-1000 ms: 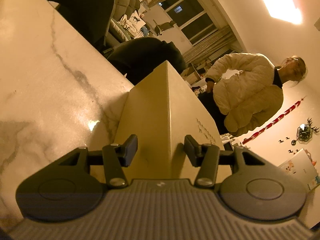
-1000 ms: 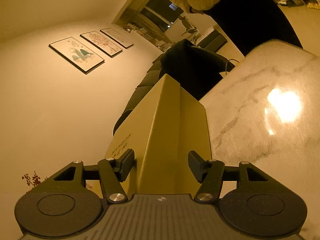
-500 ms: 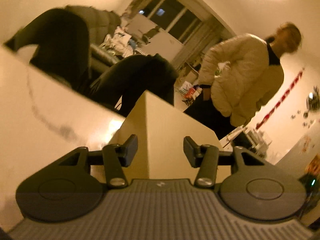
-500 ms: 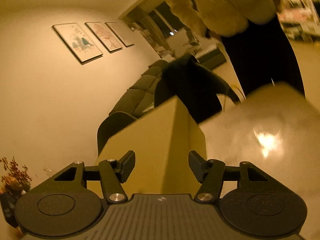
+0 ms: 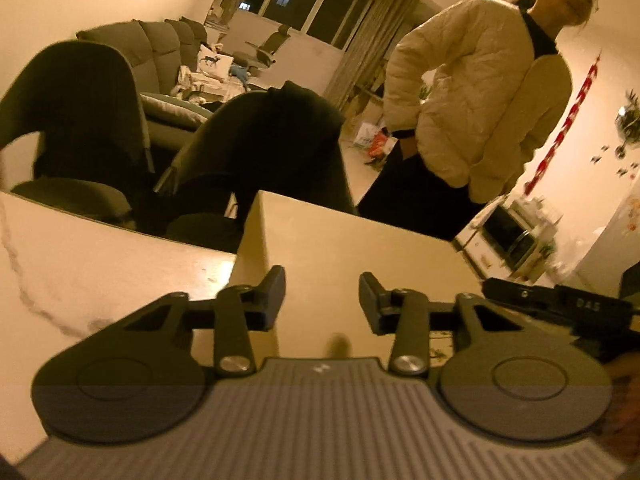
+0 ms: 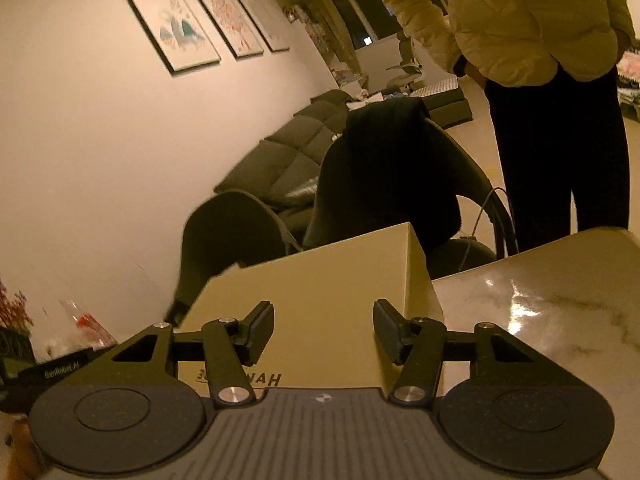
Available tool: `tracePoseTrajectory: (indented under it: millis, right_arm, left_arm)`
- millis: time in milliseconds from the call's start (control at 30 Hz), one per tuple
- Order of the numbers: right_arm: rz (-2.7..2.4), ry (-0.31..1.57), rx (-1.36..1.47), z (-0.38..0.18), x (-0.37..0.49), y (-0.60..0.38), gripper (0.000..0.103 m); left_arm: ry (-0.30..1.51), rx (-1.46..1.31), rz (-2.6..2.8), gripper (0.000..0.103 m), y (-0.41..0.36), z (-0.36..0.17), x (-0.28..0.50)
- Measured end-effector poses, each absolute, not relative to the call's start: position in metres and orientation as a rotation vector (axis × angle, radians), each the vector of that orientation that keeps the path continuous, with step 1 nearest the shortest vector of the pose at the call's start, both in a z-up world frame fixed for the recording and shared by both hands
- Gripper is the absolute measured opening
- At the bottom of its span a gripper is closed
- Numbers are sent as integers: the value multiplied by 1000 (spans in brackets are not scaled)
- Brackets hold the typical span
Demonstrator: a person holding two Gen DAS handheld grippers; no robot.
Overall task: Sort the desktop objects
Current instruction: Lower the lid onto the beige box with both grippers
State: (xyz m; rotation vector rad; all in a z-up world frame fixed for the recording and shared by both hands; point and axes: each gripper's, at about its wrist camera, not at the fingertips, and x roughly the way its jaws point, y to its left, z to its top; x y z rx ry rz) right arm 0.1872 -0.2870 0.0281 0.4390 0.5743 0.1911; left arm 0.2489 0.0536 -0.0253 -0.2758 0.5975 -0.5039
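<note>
1. A marble-veined worktop [image 5: 100,280] spreads under warm lamplight.
2. The left tool [image 5: 322,298] has just been closing; its jaws stand narrow over the pale box [image 5: 344,256], whether pressing it I cannot tell.
3. The right tool [image 6: 324,330], also just closing, stands wider above the same box [image 6: 332,280].
4. The box rests on the worktop.
5. Beyond it are dark chairs [image 5: 260,148] and a standing person in a quilted jacket [image 5: 476,92].

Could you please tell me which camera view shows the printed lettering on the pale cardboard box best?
The right wrist view: dark printed lettering shows on the pale cardboard box, partly hidden by the gripper's linkage. The left wrist view shows only plain faces of the box, no lettering.
</note>
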Motion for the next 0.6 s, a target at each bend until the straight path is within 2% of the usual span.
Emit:
tracePoseTrajectory:
  millis: [167, 267, 333, 400, 600]
  right_arm:
    - [178, 607, 332, 32, 189, -274, 59]
    - [153, 641, 266, 38, 186, -262, 59]
    - [165, 647, 269, 40, 176, -258, 59]
    - [182, 629, 256, 44, 160, -253, 65]
    - [215, 614, 207, 59, 116, -239, 73]
  left_arm:
    - [589, -169, -466, 37, 42, -18, 242]
    - [620, -172, -475, 49, 45, -8, 229]
    - [614, -162, -476, 61, 49, -1, 214]
    - [604, -135, -461, 68, 52, 6, 198]
    - [619, -120, -419, 83, 61, 17, 167]
